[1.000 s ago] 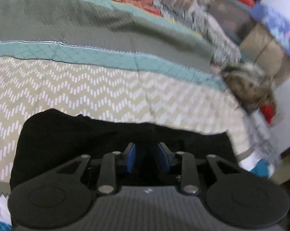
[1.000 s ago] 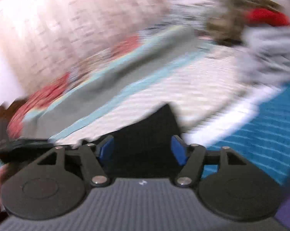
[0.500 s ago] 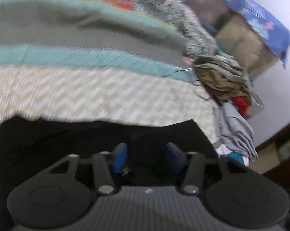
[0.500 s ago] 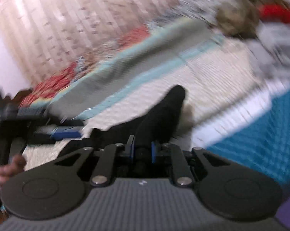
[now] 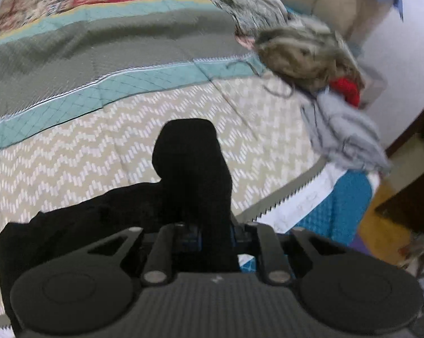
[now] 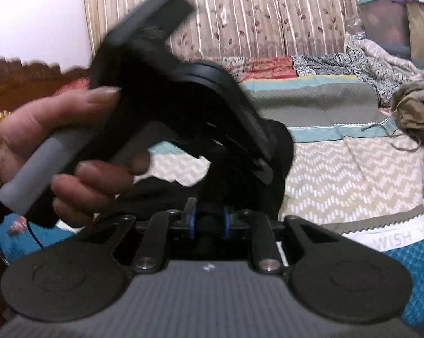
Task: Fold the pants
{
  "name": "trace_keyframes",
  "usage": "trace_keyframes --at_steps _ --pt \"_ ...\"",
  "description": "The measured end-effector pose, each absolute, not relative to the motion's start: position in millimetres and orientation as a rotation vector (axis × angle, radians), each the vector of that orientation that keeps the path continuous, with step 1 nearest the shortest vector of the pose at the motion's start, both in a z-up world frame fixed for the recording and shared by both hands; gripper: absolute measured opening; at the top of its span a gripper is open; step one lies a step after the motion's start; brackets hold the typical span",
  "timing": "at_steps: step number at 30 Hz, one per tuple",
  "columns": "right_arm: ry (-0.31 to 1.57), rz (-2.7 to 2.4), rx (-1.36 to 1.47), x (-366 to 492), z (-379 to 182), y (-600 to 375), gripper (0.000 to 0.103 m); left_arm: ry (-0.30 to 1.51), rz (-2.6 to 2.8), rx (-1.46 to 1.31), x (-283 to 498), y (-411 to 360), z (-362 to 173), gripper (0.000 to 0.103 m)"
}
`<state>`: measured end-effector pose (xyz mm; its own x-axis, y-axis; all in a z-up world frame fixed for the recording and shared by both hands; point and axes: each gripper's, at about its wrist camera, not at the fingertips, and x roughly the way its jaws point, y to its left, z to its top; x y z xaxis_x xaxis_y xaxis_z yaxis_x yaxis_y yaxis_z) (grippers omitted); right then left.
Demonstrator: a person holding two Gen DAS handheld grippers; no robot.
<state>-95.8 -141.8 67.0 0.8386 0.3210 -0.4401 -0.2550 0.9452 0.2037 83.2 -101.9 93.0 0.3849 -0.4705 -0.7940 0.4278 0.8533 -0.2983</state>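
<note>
Matt black cloth pants (image 5: 189, 174) lie on a quilted, stitched fabric bedspread (image 5: 104, 146); curtain (image 6: 268, 14) looks woven.

I'm looking over a bed covered by a quilt (image 5: 133, 138) — beige chevron, teal and grey-green bands, red patchwork further back. A striped curtain with a leaf print (image 6: 268, 14) hangs behind it, beside a white wall (image 6: 34, 14). A carved wooden headboard (image 6: 31, 76) shows at left — a heap of clothes (image 5: 324, 64) sits at the bed's edge.

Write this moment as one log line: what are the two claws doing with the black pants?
left claw: shut on black pants, just closing | right claw: shut on black pants, bunched | pants: partly lifted off quilt | fold: not finished
</note>
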Motion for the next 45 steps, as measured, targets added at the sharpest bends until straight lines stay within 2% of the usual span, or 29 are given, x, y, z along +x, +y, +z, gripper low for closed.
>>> trace_keyframes --at_steps 2,3,4,5,13,17,19,22,24,25,26,28,30,32,36,38,39,43,45 --pt "0.480 0.315 0.143 -94.1 64.2 -145.3 0.044 1.025 -0.578 -0.097 82.4 -81.0 100.6 0.014" --pt "0.486 0.320 0.117 -93.4 62.9 -142.0 0.042 1.023 -0.577 -0.116 82.3 -70.7 103.9 0.014" --pt "0.506 0.345 0.097 -91.1 61.7 -136.9 0.030 1.025 -0.575 -0.135 83.3 -59.8 106.6 0.014" --pt "0.520 0.382 0.105 -89.4 62.1 -133.4 0.023 1.028 -0.574 -0.159 83.5 -48.1 108.1 0.014" --pt "0.572 0.626 0.167 -58.6 86.7 -75.8 0.022 0.946 -0.502 -0.296 73.6 51.5 117.4 0.014" --pt "0.620 0.719 0.125 -36.4 83.8 -30.0 0.022 0.950 -0.396 -0.349 71.5 103.0 99.7 0.014" --pt "0.678 0.746 0.121 -18.9 69.5 -10.6 0.022 0.975 -0.339 -0.358 74.1 122.0 78.4 0.015" --pt "0.784 0.753 0.049 0.3 36.8 19.6 0.029 1.049 -0.271 -0.389 82.3 138.6 29.6 0.017" --pt "0.838 0.753 -0.027 3.3 16.9 34.8 0.032 1.087 -0.257 -0.415 86.6 140.2 -2.4 0.025" --pt "0.830 0.751 -0.071 -1.5 14.8 39.4 0.034 1.075 -0.259 -0.442 85.8 141.8 -11.6 0.027" --pt "0.811 0.758 -0.100 -6.8 18.8 40.4 0.042 1.050 -0.261 -0.471 83.5 143.7 -13.8 0.028" --pt "0.775 0.812 -0.081 -14.8 34.6 30.8 0.046 1.020 -0.267 -0.499 80.4 148.3 -9.6 0.032" --pt "0.744 0.851 0.002 -17.8 53.2 9.6 0.046 0.991 -0.252 -0.477 74.8 151.1 -0.2 0.049" --pt "0.703 0.830 0.061 -23.4 64.7 -11.4 0.045 0.940 -0.233 -0.469 63.5 160.0 9.5 0.055" --pt "0.722 0.711 0.126 -15.8 58.6 -43.6 0.044 0.875 -0.254 -0.548 41.5 175.9 19.0 0.055" --pt "0.758 0.660 0.151 -14.9 44.1 -52.7 0.027 0.852 -0.255 -0.552 32.6 176.1 21.9 0.055" --pt "0.774 0.640 0.168 -14.3 37.5 -55.5 0.024 0.848 -0.259 -0.544 30.1 173.2 21.8 0.055" --pt "0.798 0.637 0.216 -15.0 37.5 -59.2 0.024 0.877 -0.232 -0.438 30.1 146.8 15.5 0.055" --pt "0.753 0.642 0.226 -20.4 51.4 -60.5 0.028 0.871 -0.239 -0.417 27.3 136.4 12.2 0.055"
